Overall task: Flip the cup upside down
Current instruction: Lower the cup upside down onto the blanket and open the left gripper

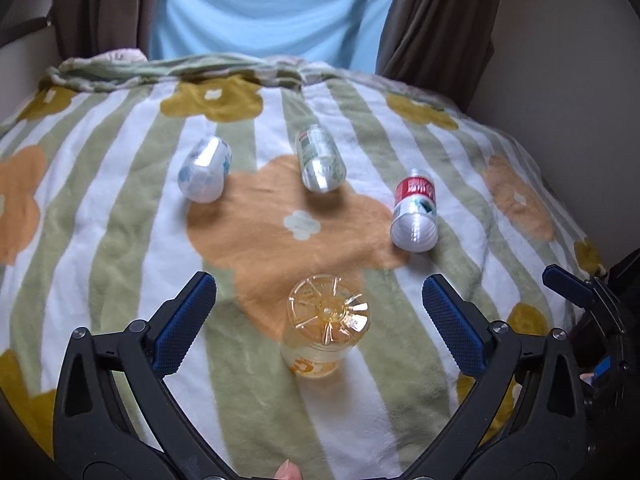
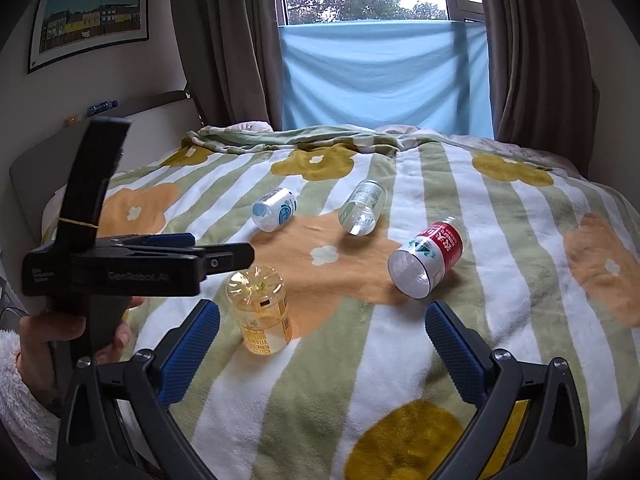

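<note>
A yellow transparent cup (image 1: 326,320) (image 2: 260,308) stands on the striped flower blanket (image 1: 120,200) with its moulded base facing up. My left gripper (image 1: 319,282) is open, its blue pads on either side of the cup and apart from it; in the right wrist view the left gripper (image 2: 236,258) shows side-on just above the cup. My right gripper (image 2: 323,308) is open and holds nothing, to the right of the yellow cup. Three more cups lie on their sides: a blue-label cup (image 1: 206,176) (image 2: 275,209), a clear green-label cup (image 1: 320,160) (image 2: 363,208), and a red-label cup (image 1: 414,216) (image 2: 428,258).
The blanket (image 2: 480,320) covers a bed. A bunched fold (image 2: 288,136) lies at the far end, before a blue cloth (image 2: 384,76) and brown curtains (image 2: 224,40). A headboard (image 2: 160,112) runs along the left. A hand in a fleece sleeve (image 2: 24,360) holds the left gripper.
</note>
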A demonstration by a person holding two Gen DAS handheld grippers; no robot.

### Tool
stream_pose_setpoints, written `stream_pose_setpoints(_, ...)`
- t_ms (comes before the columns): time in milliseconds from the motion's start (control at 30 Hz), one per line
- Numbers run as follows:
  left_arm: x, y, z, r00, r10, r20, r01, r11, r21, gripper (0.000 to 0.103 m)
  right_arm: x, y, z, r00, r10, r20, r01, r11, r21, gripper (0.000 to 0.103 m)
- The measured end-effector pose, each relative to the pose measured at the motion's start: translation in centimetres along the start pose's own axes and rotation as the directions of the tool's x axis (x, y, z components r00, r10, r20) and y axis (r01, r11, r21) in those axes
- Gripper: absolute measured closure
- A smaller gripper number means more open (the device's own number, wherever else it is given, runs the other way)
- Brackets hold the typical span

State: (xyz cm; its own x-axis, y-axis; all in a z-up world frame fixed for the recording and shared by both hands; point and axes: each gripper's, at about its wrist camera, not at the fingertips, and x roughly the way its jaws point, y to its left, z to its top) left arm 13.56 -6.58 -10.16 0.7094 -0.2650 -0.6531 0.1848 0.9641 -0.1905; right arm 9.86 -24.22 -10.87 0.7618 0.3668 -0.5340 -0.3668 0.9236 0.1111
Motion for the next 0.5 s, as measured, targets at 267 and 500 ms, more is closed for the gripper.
stream_pose_setpoints(267,-8.0,2.0,2.0,0.976,0.103,0.190,-0.112,0.993,0.037,0.000,-3.6,2.3,3.9,0.989,-0.062,0.132,0.062,0.998,0.006,0.000)
stream_pose_setpoints(500,-13.5,2.1,0.5,0.891,0.277,0.360,-0.320,0.945,0.064,0.000,-5.5,4.3,5.7,0.959,-0.172,0.225,0.167,0.985,0.038,0.000)
